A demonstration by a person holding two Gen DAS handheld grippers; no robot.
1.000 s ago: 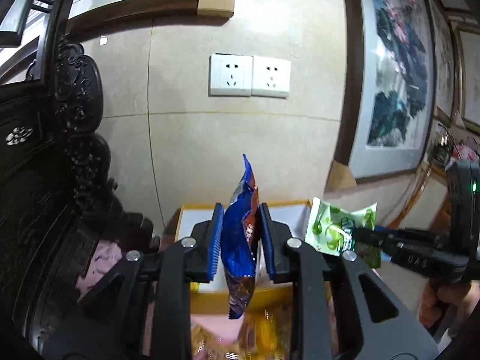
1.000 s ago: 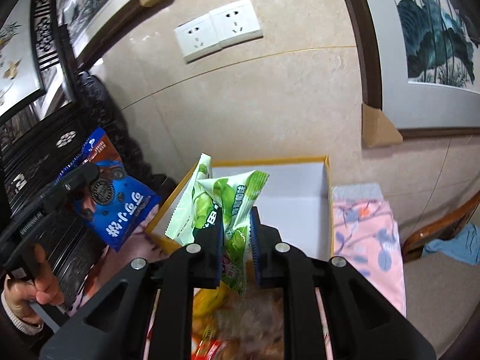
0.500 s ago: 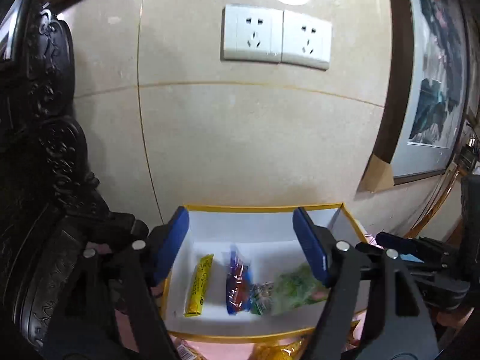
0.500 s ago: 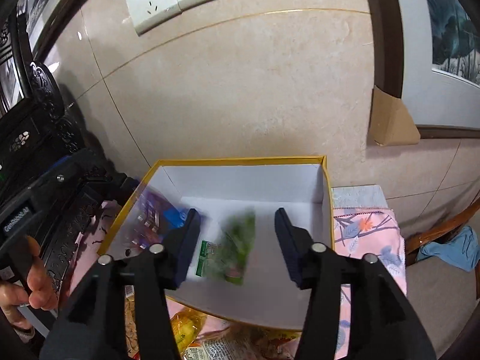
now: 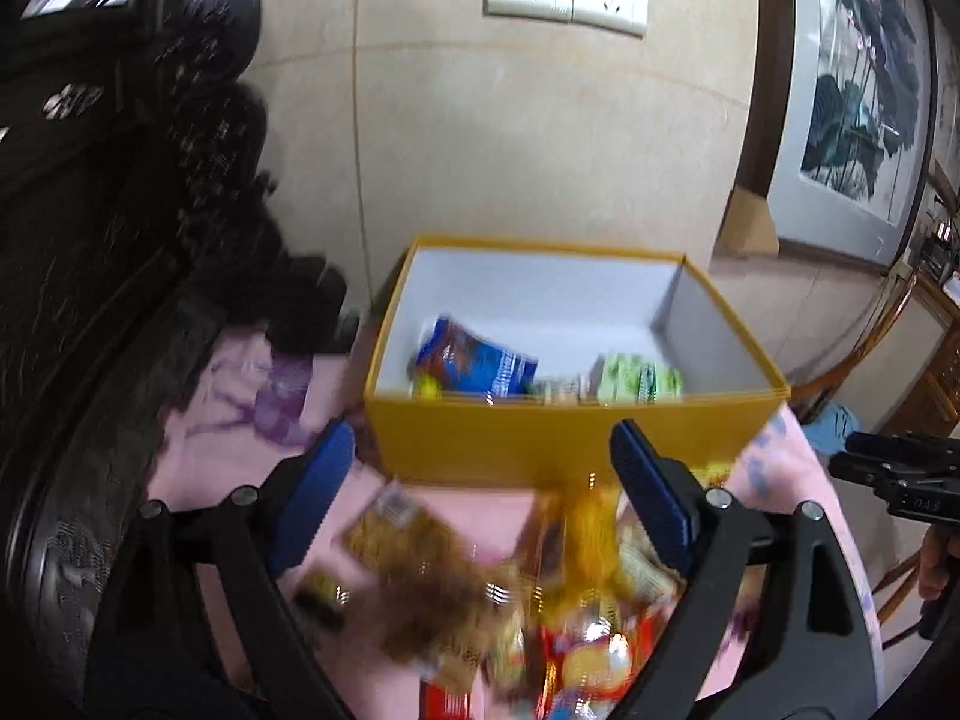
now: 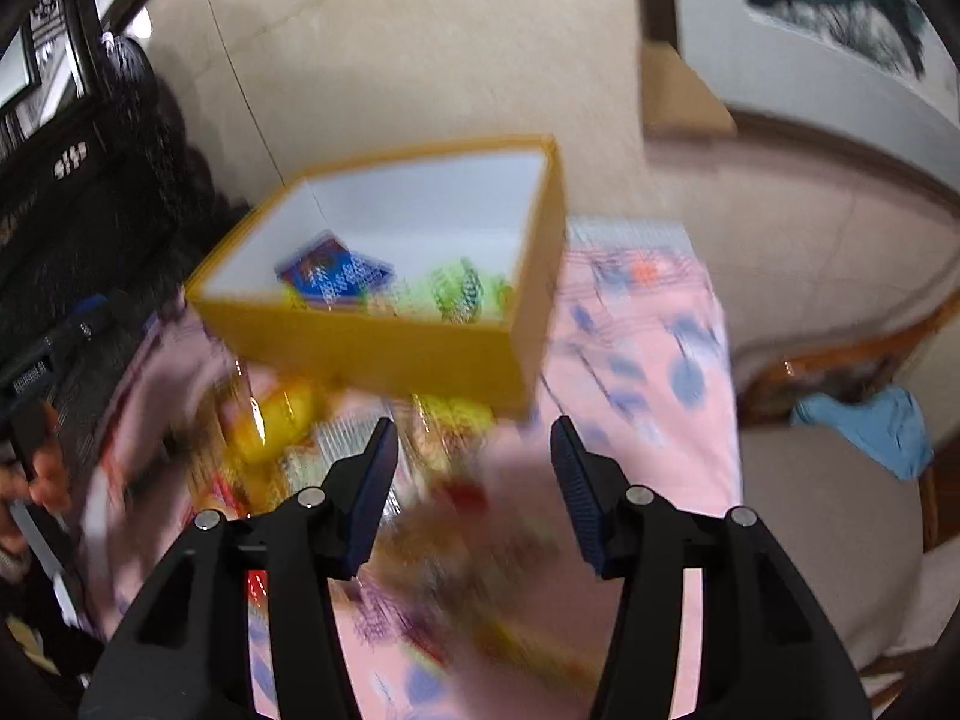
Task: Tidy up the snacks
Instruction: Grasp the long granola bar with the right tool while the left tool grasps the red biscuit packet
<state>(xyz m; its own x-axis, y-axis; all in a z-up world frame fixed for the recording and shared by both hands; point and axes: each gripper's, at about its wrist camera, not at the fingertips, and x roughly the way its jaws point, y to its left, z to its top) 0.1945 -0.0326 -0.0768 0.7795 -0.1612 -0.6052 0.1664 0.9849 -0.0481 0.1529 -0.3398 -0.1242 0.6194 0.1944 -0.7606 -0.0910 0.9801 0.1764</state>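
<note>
Pink patterned cloth (image 6: 648, 348) is spread over the table, where loose snacks (image 5: 576, 588) are heaped directly below the left claw (image 5: 480, 504) and right claw (image 6: 474, 480). Both claws are held spread wide and empty, angled downward. Beyond them, toward the table's wall edge, a blue packet (image 5: 474, 360) and a green packet (image 5: 636, 381) are seen inside the yellow box (image 5: 540, 438).

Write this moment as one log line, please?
left gripper: open, empty | right gripper: open, empty | blue foil packet, green packet: inside yellow cardboard box | snack pile: loose on pink cloth

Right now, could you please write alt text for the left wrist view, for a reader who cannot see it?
Open blue-padded left tongs hover over a blurred pile of yellow and red snack packets on a pink cloth. Beyond stands a yellow cardboard box with white inside, holding a blue snack bag and a green snack bag; beige tiled wall behind.
</note>
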